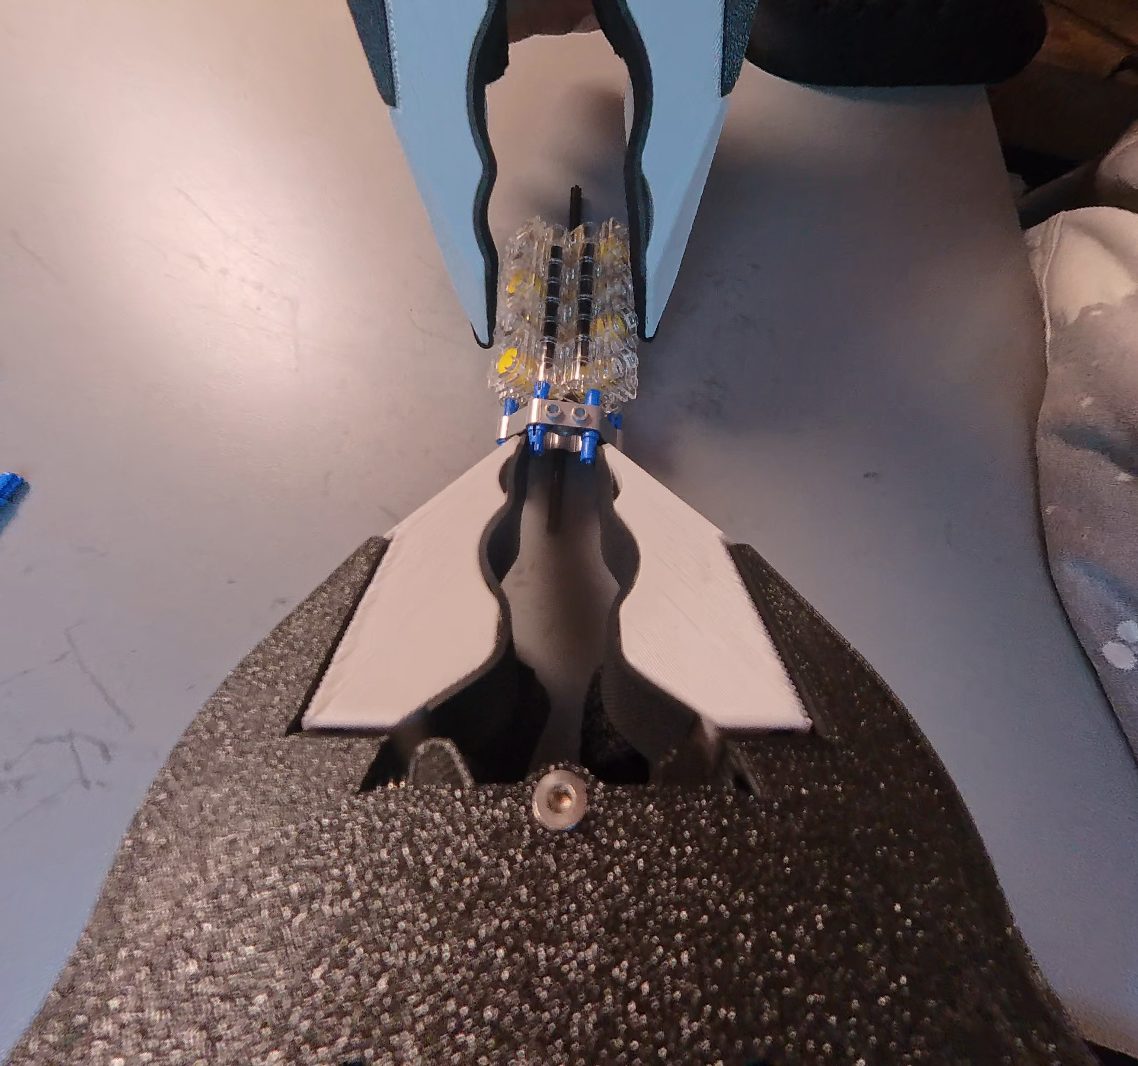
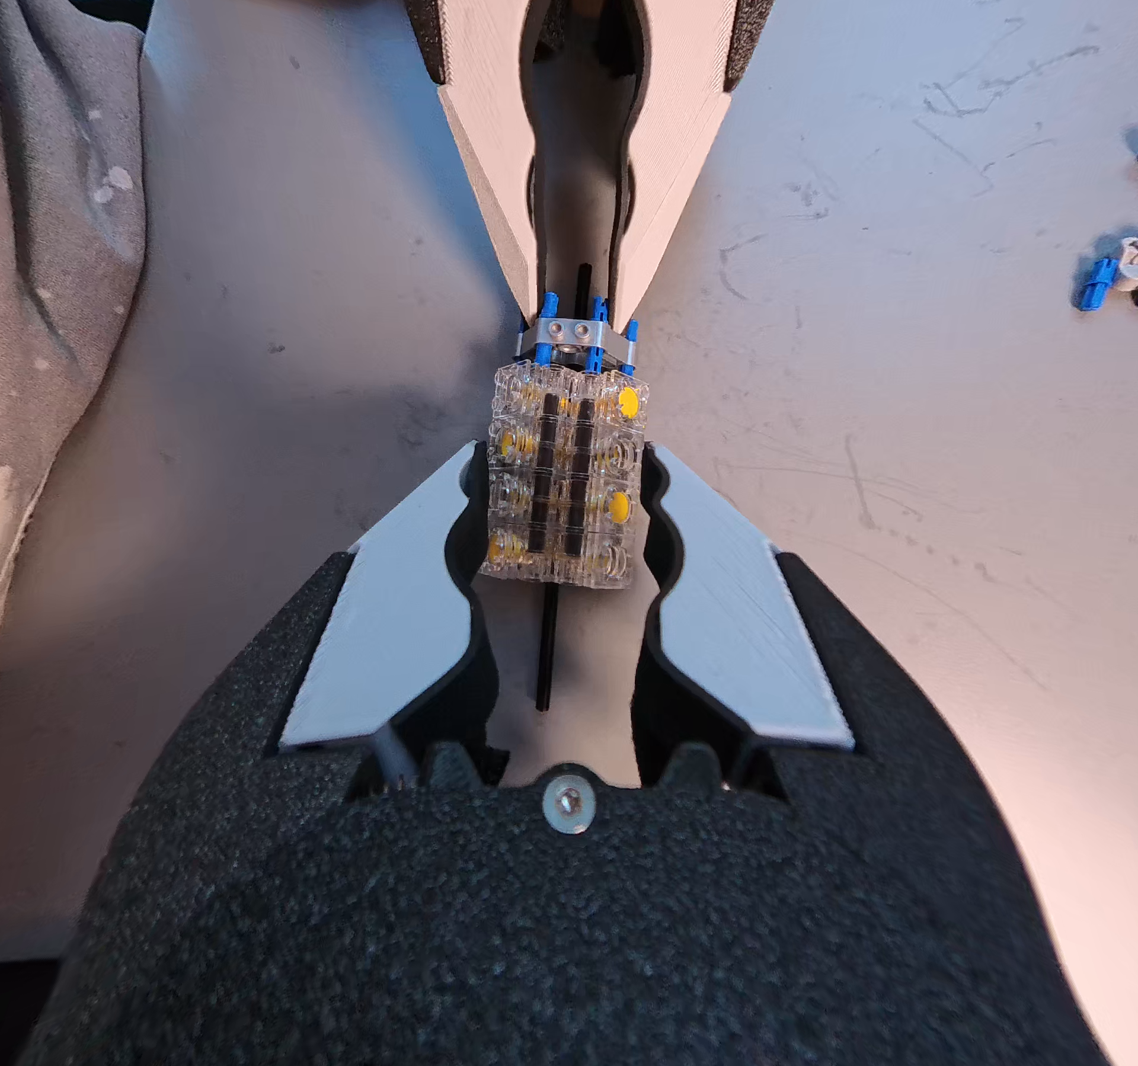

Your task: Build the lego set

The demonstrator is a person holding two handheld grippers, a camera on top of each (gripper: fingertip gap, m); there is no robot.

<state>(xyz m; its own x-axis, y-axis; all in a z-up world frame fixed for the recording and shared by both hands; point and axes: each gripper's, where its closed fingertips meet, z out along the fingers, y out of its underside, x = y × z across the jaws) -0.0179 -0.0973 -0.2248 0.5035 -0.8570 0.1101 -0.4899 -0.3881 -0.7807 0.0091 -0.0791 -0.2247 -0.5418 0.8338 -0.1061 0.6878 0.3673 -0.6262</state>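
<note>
Right wrist view, two grippers' jaws pinching one clear block point(image 2: 563, 479), two black rods.

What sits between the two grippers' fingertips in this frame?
A clear brick block with a grey-and-blue end piece: the right gripper clamps the block, the left gripper the end piece, in both wrist views.

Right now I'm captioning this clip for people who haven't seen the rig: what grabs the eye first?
A small block of clear toy bricks with yellow dots and two black axles sits mid-frame above the grey table, pinched from opposite ends. The right gripper clamps the clear part. The left gripper grips the grey cap with blue pins. A loose blue pin lies off on the table.
</note>
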